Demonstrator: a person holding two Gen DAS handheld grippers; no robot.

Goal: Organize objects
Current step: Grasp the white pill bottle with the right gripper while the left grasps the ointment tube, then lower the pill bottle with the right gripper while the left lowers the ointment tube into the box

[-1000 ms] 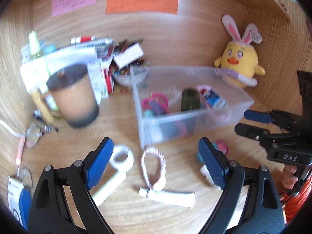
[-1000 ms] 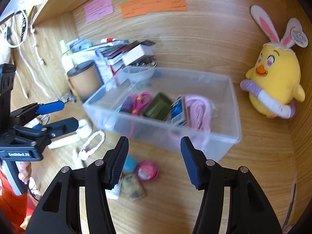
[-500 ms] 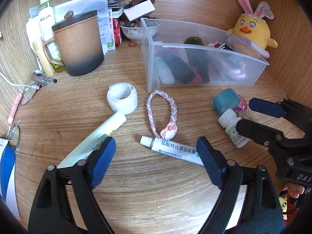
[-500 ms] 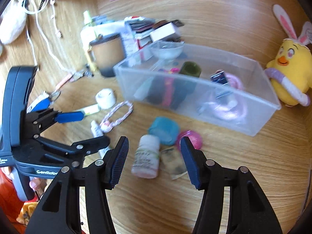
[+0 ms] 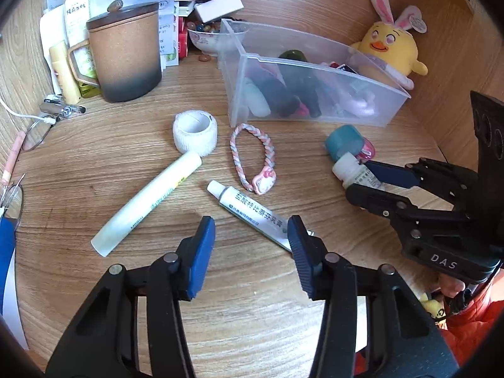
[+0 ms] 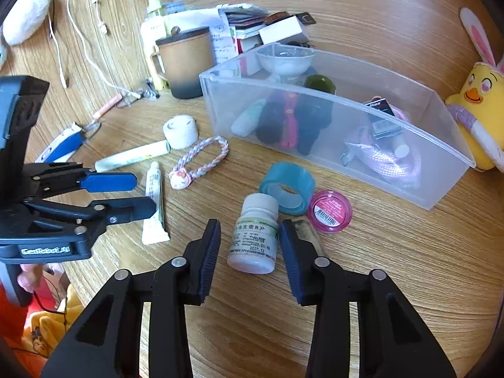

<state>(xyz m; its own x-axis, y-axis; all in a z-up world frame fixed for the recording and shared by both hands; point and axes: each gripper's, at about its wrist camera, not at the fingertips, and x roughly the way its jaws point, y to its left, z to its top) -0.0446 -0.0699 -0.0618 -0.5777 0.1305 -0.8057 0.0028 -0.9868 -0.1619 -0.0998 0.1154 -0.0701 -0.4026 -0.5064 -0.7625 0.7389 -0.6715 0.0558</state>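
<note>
A clear plastic bin (image 5: 390, 107) (image 6: 447, 157) holds several items on the wooden desk. My left gripper (image 5: 250, 236) is open, low over the desk, its fingers either side of the tail of a small white ointment tube (image 5: 249, 209) (image 6: 154, 201). My right gripper (image 6: 249, 245) is open, its fingers either side of a white pill bottle (image 6: 255, 236) (image 5: 352, 170) that lies on its side, not touching it. Loose on the desk lie a long white tube (image 5: 148, 201), a white tape roll (image 5: 195, 132), a braided bracelet (image 5: 252, 157), a teal tape roll (image 6: 286, 189) and a pink round tin (image 6: 329, 211).
A brown lidded mug (image 5: 126, 56) stands at the back left with bottles, papers and boxes behind it. A small bowl (image 5: 211, 36) sits by the bin's far corner. A yellow plush chick (image 5: 390, 47) leans at the back right. Glasses and a cable (image 5: 34, 126) lie at the left.
Both grippers have tilted down and come in low over the desk. The left one has narrowed its opening around the ointment tube's tail. The right one has moved up around the pill bottle.
</note>
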